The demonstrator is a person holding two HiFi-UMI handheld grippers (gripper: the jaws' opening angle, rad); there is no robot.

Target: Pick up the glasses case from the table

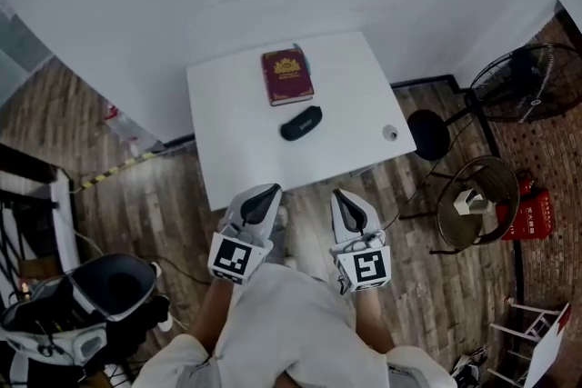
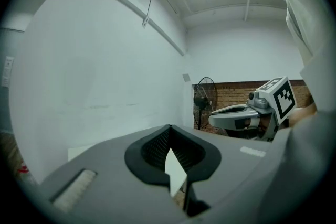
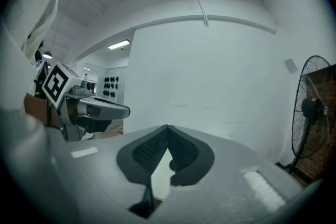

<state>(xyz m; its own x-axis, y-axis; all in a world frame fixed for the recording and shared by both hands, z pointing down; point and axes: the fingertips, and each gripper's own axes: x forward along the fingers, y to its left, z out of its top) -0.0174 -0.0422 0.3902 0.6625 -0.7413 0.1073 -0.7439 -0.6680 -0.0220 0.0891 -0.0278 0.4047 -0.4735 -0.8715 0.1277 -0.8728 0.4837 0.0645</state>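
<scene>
The black glasses case (image 1: 301,123) lies near the middle of the white table (image 1: 227,159), just in front of a dark red book (image 1: 287,77). Both grippers hover off the table's near edge, short of the case and pointing toward it. My left gripper (image 1: 270,189) is shut and holds nothing, and its own view shows the fingertips meeting (image 2: 169,128). My right gripper (image 1: 338,194) is likewise shut and empty, its jaws closed to a point (image 3: 167,127). In each gripper view only a sliver of the white tabletop shows below the pads.
A small round object (image 1: 390,133) sits near the table's right edge. A black stool (image 1: 428,134) and two floor fans (image 1: 529,84) stand right of the table, with a red extinguisher (image 1: 530,215) beside them. A white wall runs behind. Dark equipment (image 1: 100,295) sits lower left.
</scene>
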